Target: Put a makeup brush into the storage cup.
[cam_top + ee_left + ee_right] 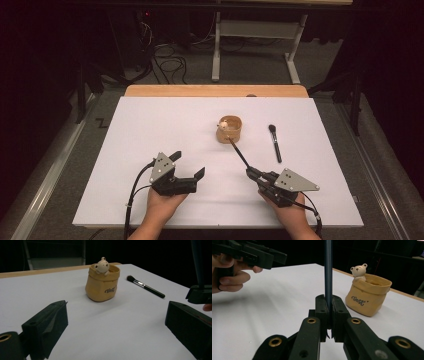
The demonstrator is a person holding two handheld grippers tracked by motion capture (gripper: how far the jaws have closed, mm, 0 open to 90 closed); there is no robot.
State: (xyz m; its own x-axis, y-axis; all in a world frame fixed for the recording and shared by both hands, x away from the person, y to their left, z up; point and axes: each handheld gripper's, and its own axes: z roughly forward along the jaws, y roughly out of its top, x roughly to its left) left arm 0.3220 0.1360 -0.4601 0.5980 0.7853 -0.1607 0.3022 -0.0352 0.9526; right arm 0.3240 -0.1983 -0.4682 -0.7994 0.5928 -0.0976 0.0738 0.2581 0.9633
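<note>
Right tool (328,315) clamped on thin dark handle (328,270), probably a brush; left tool (189,165) wide open, empty.

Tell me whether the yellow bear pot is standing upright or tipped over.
Upright. The yellow bear pot sits on its base on the white table, its open mouth facing up and the little bear peeking over the rim.

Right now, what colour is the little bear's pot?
Yellowish tan pot, with dark lettering; right gripper view shows it best.
</note>
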